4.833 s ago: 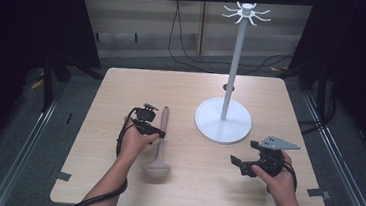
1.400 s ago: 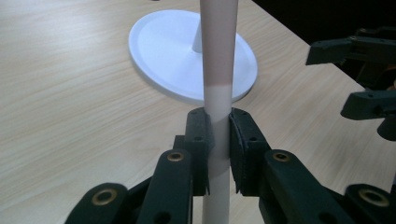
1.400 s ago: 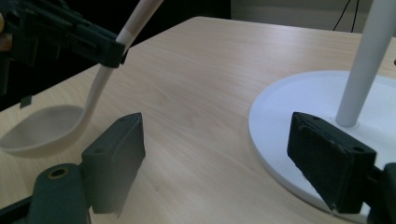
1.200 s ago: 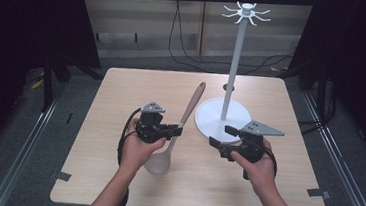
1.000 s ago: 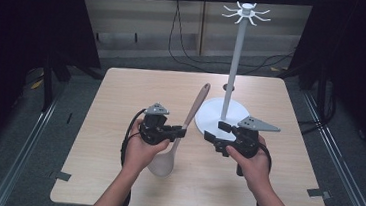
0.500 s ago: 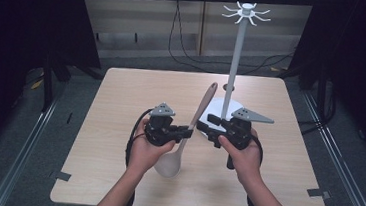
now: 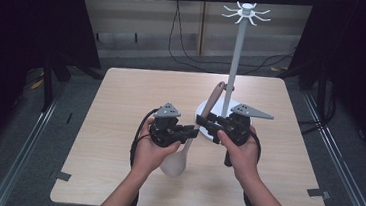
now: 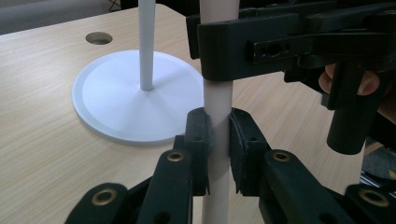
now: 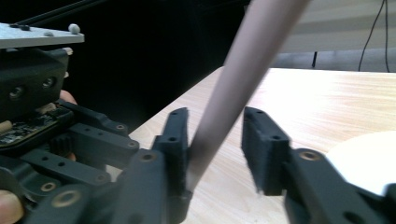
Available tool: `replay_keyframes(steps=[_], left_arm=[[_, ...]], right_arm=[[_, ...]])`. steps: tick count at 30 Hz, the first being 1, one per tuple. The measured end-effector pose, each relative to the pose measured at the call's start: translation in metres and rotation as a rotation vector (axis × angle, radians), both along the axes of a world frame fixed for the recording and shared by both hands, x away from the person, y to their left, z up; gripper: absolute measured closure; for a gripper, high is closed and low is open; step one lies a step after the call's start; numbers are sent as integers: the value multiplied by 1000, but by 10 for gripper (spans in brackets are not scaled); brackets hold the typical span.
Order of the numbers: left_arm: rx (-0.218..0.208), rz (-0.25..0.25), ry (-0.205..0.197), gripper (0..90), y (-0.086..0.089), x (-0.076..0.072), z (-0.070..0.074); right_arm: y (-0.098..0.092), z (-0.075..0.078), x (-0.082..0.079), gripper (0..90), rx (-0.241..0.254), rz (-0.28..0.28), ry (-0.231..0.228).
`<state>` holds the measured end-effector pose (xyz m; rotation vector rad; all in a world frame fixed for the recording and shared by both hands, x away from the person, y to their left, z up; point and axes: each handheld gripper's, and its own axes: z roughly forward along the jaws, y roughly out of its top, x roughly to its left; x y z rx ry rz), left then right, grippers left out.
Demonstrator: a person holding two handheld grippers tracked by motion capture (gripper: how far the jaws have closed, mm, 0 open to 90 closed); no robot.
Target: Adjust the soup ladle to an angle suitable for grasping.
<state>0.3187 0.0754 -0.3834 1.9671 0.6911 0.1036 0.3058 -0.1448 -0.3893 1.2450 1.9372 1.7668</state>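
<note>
A pale wooden spoon [image 7: 212, 101] stands tilted over the table, bowl [image 7: 175, 162] down, handle leaning toward the white stand [image 7: 236, 57]. My left gripper [image 7: 192, 132] is shut on the handle's lower part [image 8: 217, 100], pads pressing both sides [image 8: 218, 135]. My right gripper [image 7: 203, 122] reaches the handle just above it, its black jaw lying across the handle [image 8: 233, 51]. In the right gripper view the handle [image 9: 243, 79] runs between my right gripper's [image 9: 215, 140] jaws, which have just been closing. One pad touches it and a gap remains at the other.
The stand's round white base [image 8: 140, 98] sits on the table [image 7: 120, 107] right behind both grippers, its pole topped by hooks [image 7: 247, 11]. A small hole [image 8: 98, 38] lies in the tabletop beyond the base. Bare wood spreads to the left and near edge.
My right gripper came in from the right to the spoon handle and its jaws narrowed around it. The left gripper tilted the spoon more upright and shifted slightly right.
</note>
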Motion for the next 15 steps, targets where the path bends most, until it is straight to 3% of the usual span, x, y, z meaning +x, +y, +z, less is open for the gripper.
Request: replay_keyframes(steps=[7, 10, 15], left_arm=[[-8, 5, -17, 788, 0, 0, -1], [-30, 3, -24, 787, -1, 0, -2], [-80, -12, -2, 778, 1, 3, -5]], right_arm=[[2, 3, -1, 719, 11, 3, 3], [4, 4, -1, 775, 44, 24, 15], [7, 8, -2, 784, 27, 30, -5]])
